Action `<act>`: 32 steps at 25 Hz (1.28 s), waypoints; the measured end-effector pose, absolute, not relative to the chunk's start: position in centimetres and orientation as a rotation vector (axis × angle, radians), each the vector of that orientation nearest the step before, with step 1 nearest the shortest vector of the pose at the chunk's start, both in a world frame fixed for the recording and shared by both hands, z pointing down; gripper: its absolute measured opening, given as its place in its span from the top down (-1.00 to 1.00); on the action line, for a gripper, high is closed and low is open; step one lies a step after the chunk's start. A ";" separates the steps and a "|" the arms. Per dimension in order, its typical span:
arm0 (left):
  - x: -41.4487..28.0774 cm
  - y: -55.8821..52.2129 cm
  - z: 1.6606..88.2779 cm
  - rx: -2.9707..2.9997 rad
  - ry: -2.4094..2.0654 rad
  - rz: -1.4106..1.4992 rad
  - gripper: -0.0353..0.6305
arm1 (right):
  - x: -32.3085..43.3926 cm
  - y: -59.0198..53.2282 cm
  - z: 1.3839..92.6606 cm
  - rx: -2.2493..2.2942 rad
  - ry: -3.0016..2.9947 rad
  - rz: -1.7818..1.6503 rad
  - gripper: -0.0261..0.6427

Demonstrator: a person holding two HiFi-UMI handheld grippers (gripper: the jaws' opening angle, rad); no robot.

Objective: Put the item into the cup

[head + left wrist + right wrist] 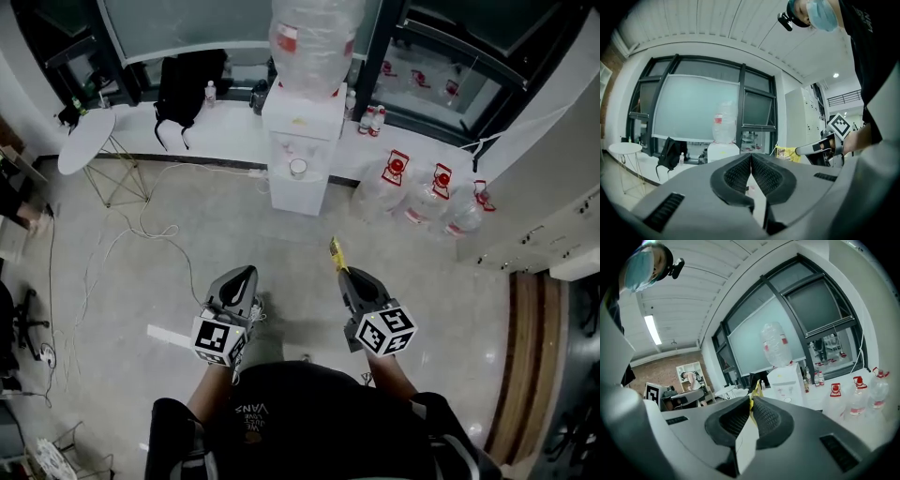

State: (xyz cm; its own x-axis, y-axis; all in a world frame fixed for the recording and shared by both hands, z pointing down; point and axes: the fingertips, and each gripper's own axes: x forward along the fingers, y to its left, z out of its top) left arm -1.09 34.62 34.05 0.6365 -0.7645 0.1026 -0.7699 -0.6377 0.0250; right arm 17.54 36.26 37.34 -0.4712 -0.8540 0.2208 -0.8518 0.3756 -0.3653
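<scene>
In the head view my right gripper (339,267) is shut on a yellow sachet (336,253) that sticks out past its tips. The right gripper view shows the sachet (755,391) pinched between the jaws of that gripper (751,401). My left gripper (246,275) is held level beside it, shut, with nothing in it (751,157). A small white cup (298,168) stands in the tap recess of the water dispenser (300,141), well ahead of both grippers. The cup (789,400) also appears in the right gripper view.
Large water bottles (412,192) stand on the floor right of the dispenser. A round white table (86,141) and a black backpack (187,84) are at the left by the window ledge. Cables (122,244) trail over the floor on the left.
</scene>
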 end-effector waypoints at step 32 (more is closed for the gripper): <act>-3.7 -4.0 41.1 2.840 -0.917 0.184 0.83 | 12.3 -2.1 45.1 -1.867 2.541 -0.849 0.76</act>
State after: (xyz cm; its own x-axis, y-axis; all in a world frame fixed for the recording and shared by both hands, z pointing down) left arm -3.71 -3.99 41.07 0.8056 -0.5699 0.1622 -0.5884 -0.8016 0.1056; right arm 12.33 -2.13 45.15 -0.3408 -0.8543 0.3924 -0.9186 0.2137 -0.3324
